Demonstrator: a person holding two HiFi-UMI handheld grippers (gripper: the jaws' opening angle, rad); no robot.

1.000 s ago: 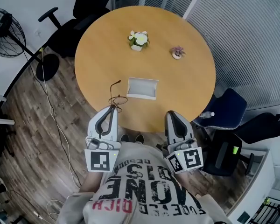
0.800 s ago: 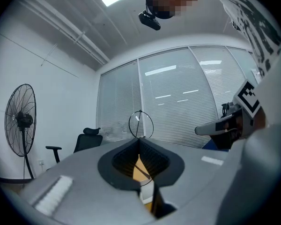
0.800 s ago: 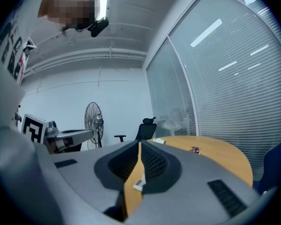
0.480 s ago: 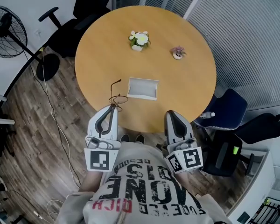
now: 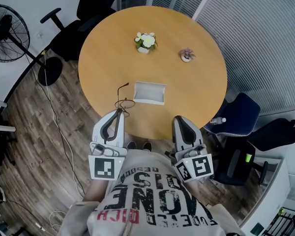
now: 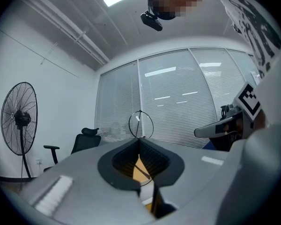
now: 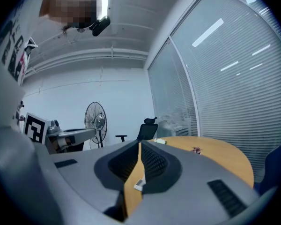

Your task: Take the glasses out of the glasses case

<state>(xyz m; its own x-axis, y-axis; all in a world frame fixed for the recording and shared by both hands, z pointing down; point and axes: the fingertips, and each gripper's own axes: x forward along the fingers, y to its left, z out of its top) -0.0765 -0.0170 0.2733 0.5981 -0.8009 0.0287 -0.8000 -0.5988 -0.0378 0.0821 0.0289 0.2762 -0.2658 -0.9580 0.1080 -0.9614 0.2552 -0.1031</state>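
Case on the table, glasses out beside it!
The glasses case [image 5: 150, 93] lies on the table [image 5: 196, 97] near its 6 o'clock edge. At the case's 8 o'clock are the glasses [image 5: 124, 103], at the tip of the left gripper [image 5: 120, 111], possibly clear of the tabletop. The flower pot [image 5: 145, 42] is at 12, the small plant [image 5: 187, 55] between 1 and 2, and the right gripper [image 5: 179, 118] near 5.

Held level, the left gripper [image 5: 120, 112] seemingly pinches the glasses [image 5: 124, 103]; the right gripper [image 5: 179, 118] has its jaws together.

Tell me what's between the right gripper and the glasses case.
Nothing. In the head view, only bare tabletop separates the shut right gripper from the glasses case.
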